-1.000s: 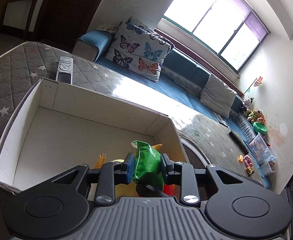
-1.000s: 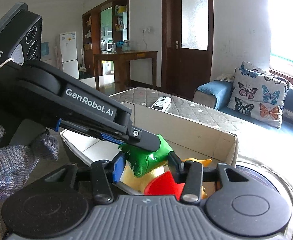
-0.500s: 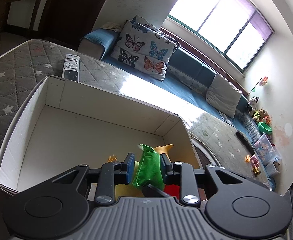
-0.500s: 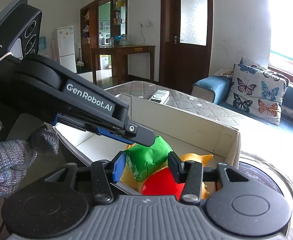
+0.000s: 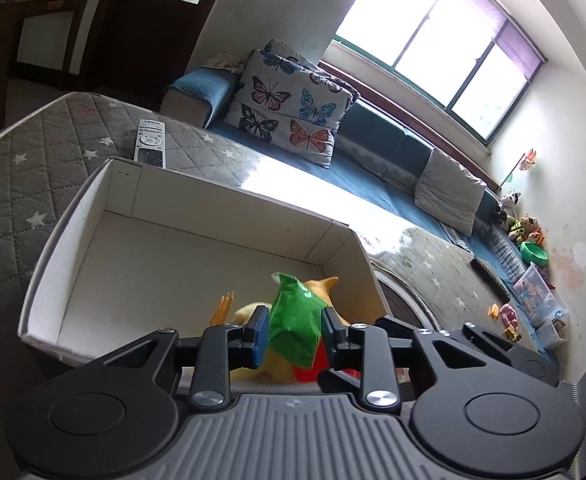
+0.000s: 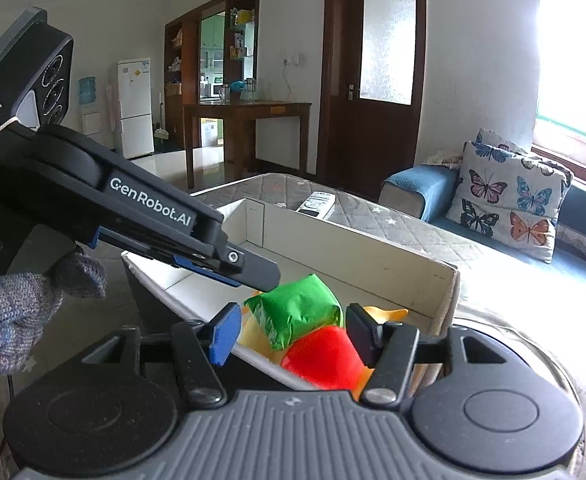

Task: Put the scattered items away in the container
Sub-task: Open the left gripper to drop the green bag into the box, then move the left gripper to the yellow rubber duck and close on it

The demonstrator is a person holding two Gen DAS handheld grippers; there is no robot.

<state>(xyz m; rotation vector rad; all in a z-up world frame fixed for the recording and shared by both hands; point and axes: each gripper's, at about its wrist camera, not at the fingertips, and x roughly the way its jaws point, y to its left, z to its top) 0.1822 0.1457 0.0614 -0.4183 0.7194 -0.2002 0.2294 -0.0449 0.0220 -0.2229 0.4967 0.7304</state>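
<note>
Your left gripper clamps the green snack packet between both pads, holding it over the near corner of the white cardboard box, above a yellow toy and a red toy lying inside. Your right gripper has just been opening; its jaws stand apart, the pads clear of the packet between them. A remote control lies beyond the box.

Grey quilted star-print table cover carries open white cardboard box directly ahead of & under the fingertips w/ its near wall below them, plus slim white-grey remote control lying flat just beyond box's far left corner, well past the fingers.
</note>
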